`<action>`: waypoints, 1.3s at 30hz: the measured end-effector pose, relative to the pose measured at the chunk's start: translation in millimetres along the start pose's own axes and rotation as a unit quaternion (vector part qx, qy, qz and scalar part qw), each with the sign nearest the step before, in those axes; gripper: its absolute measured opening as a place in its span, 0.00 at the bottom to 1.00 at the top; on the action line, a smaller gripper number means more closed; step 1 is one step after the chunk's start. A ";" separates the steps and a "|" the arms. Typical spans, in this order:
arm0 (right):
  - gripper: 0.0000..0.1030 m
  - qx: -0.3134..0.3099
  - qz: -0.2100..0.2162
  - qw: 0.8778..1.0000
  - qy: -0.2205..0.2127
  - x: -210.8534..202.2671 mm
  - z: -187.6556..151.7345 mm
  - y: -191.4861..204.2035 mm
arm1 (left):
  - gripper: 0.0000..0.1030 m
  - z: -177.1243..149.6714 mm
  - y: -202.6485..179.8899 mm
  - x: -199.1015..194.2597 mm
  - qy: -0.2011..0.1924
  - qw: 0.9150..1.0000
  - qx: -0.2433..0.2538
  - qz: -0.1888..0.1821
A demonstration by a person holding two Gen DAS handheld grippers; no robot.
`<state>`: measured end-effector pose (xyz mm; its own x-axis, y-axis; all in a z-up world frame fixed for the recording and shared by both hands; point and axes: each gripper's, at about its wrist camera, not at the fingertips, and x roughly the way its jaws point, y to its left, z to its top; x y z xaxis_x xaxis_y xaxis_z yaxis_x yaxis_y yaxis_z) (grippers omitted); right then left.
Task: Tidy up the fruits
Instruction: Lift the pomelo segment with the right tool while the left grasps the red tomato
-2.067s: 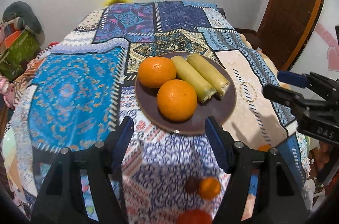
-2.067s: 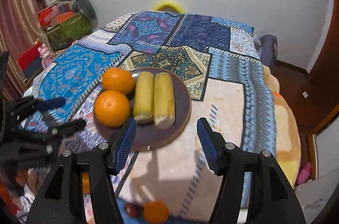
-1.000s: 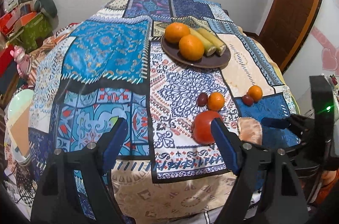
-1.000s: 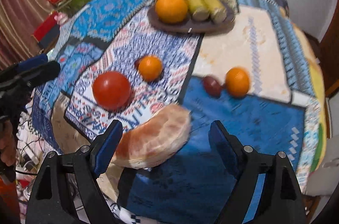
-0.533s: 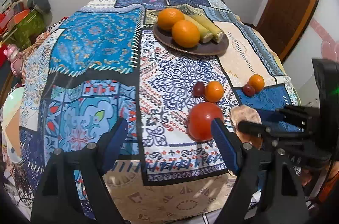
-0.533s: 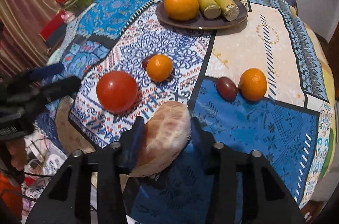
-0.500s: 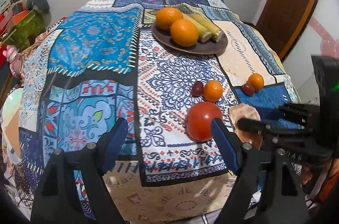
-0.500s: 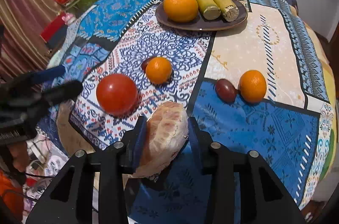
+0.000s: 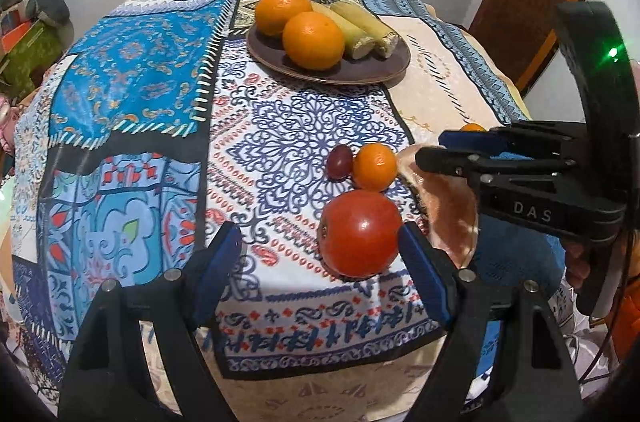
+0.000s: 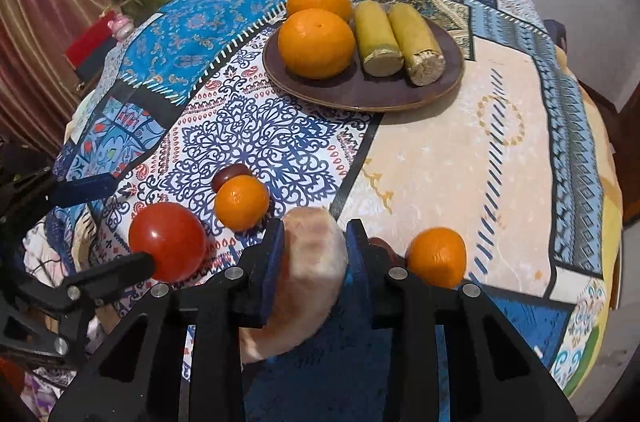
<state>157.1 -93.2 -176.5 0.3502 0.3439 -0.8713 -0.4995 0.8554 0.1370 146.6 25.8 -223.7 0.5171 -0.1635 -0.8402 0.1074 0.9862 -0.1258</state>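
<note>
My right jaws (image 10: pixel 315 254) are closing on the peeled citrus segment (image 10: pixel 308 274); left jaws (image 9: pixel 320 254) spread beside the tomato (image 9: pixel 360 232).

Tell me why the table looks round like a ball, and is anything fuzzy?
Both wrist views: fisheye lenses bend the table and darken the corners. Right wrist view: the peeled fruit in the right gripper is slightly blurred. Left wrist view: the tomato shows glare.
</note>
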 end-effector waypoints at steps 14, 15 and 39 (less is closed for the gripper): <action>0.55 0.036 0.009 0.999 -0.012 -35.6 -24.1 -19.1 | 0.54 -0.1 -12.0 21.9 0.027 0.999 0.001 -0.029; 0.55 0.038 0.012 0.999 -0.011 -34.5 -24.3 -17.1 | 0.50 0.2 -10.9 23.3 0.029 0.999 -0.002 -0.028; 0.44 0.024 -0.002 1.000 0.003 8.1 -19.6 11.7 | 0.45 -11.3 23.9 -6.7 0.000 0.999 -0.032 -0.008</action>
<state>138.5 -88.0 -191.1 0.3474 0.3379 -0.8747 -0.4599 0.8743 0.1551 136.1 50.7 -227.0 0.5159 -0.1786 -0.8378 0.0609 0.9832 -0.1721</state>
